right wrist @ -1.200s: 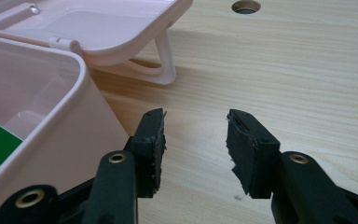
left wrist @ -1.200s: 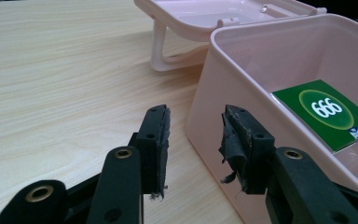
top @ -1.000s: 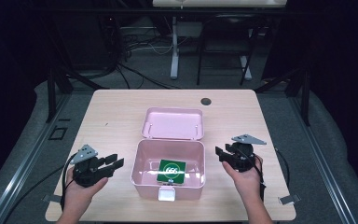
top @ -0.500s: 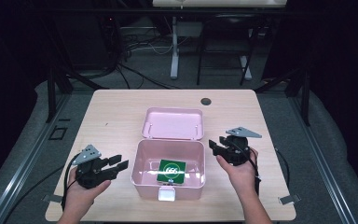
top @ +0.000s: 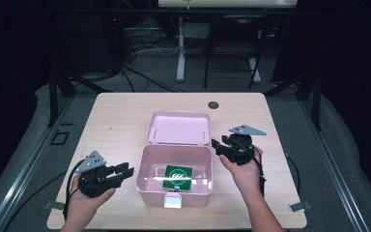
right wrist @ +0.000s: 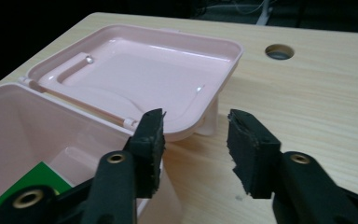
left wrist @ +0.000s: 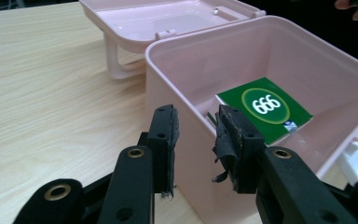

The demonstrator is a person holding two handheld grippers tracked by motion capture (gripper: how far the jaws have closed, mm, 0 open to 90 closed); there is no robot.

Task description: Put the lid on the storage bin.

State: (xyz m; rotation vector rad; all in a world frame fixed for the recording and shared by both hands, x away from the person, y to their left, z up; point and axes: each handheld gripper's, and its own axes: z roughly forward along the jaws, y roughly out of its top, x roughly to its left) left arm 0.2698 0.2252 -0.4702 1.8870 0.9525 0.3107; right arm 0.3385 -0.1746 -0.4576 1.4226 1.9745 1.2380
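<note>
Dark room all around, cables and a desk leg on the floor at the back, and a light wood table (top: 116,130) in the middle with a round cable hole (top: 213,105) near its far edge.

So I've got a claw in each hand. Pink box (top: 147,181) sits dead centre on the table, lid (top: 178,128) swung all the way open and lying flat behind it, inside facing up. At the bottom of the box there's a green card (top: 177,177) with "666" in a white ring, sitting toward the right-front part of the floor. White latch (top: 173,201) hangs on the front wall facing me.

My left claw (top: 124,171) is just beside the box's left wall, jaws spread, nothing between them, pointing right at the box. In the left gripper view the wall's near corner sits right past the gap and the card is visible over the rim.

My right claw (top: 216,145) is at the box's back right corner, near where the lid hinges. Jaws spread here too, pinching nothing. In the right gripper view the lid's corner sits just past the gap, and the pads (right wrist: 252,151) look pretty chewed up at the edges. Can't tell whether either claw actually touches the plastic.
</note>
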